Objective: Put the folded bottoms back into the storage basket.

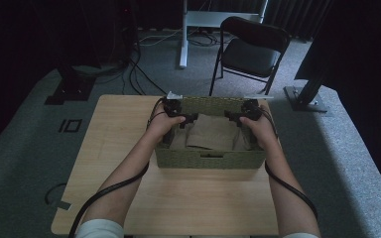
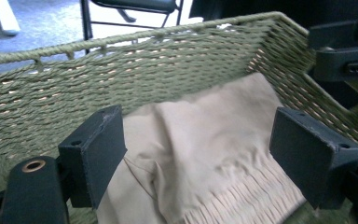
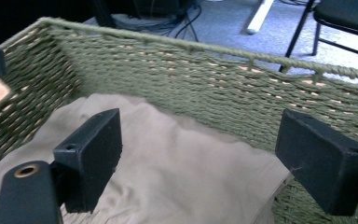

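A green woven basket (image 1: 208, 159) stands on the far half of a wooden table (image 1: 188, 198). A folded beige cloth (image 1: 211, 133) lies flat inside it. My left gripper (image 1: 187, 119) hovers over the cloth's left end and my right gripper (image 1: 230, 117) over its right end. In the left gripper view the left gripper (image 2: 205, 154) is open, its pads apart above the cloth (image 2: 223, 112), whose fringed edge lies near the basket wall (image 2: 121, 65). In the right gripper view the right gripper (image 3: 207, 158) is also open over the cloth (image 3: 177, 140), with nothing pinched.
A black folding chair (image 1: 253, 47) stands on the carpet behind the table. Black stand bases (image 1: 72, 89) and cables lie at the back left, and another base (image 1: 305, 99) sits at the back right. Bare tabletop stretches in front of the basket.
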Available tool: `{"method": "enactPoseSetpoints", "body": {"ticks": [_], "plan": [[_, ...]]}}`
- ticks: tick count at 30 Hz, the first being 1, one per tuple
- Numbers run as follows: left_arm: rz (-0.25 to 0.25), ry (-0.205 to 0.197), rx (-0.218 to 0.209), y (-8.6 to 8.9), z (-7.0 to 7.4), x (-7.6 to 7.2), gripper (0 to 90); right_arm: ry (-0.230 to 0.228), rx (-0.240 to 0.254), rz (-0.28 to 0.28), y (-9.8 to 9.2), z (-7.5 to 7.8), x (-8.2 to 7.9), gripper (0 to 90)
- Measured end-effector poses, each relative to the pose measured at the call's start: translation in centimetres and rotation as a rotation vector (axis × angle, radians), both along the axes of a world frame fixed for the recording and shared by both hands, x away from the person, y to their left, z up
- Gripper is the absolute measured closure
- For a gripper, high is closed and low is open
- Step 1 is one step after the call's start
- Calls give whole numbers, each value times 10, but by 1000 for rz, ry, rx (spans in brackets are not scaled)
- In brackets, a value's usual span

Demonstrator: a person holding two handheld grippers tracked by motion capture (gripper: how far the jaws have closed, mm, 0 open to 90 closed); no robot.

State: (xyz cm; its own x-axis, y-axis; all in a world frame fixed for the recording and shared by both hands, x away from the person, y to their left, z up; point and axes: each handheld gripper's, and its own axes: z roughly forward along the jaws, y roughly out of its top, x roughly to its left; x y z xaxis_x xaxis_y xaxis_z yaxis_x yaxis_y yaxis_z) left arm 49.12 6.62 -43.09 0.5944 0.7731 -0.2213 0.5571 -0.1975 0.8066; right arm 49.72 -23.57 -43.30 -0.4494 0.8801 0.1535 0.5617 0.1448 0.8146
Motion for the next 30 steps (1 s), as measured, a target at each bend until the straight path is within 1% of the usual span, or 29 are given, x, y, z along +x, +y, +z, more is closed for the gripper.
{"method": "enactPoseSetpoints", "body": {"ticks": [1,2,3,4,5,6,7,8,12,13,15,17,18,19,23,25,27,29,30], "plan": [[-5,-2,3,0,2,-2,189,0,0,0,0,0,0,141],[-12,-17,11,1,5,-4,189,-9,-11,16,0,5,-4,141],[-10,-18,8,2,7,-5,189,-9,-11,16,0,5,-4,141],[-6,-17,-10,2,9,-7,189,-11,-12,17,0,6,-5,141],[-6,-17,-10,2,9,-7,189,-11,-12,17,0,6,-5,141],[-4,-19,-17,3,11,-10,189,-21,-7,24,0,10,-12,141],[-5,-22,-22,3,12,-12,189,-21,-7,24,0,10,-12,141],[-14,-30,-24,2,12,-15,189,-28,-17,39,1,11,-16,141],[-46,-43,-20,1,15,-25,189,-28,-10,45,2,13,-22,141],[-55,-38,-20,0,15,-28,189,-33,-7,42,3,14,-25,141],[-70,-44,-10,0,16,-33,189,-39,-3,41,3,16,-28,141],[-63,-45,-13,1,16,-34,189,-43,4,35,3,17,-30,141],[-61,-44,-2,3,18,-38,189,-47,8,27,3,19,-32,141],[-63,-47,-1,4,19,-40,189,-55,6,23,2,22,-36,141],[-67,-60,-18,8,24,-48,188,-74,4,34,2,27,-45,141],[-74,-73,-18,9,27,-53,188,-85,4,43,1,29,-50,140],[-92,-79,-12,10,30,-58,188,-93,8,50,2,30,-56,140],[-107,-93,5,9,32,-63,188,-105,-2,54,2,33,-61,140],[-100,-100,7,9,33,-66,189,-109,1,57,2,34,-63,140]]}}
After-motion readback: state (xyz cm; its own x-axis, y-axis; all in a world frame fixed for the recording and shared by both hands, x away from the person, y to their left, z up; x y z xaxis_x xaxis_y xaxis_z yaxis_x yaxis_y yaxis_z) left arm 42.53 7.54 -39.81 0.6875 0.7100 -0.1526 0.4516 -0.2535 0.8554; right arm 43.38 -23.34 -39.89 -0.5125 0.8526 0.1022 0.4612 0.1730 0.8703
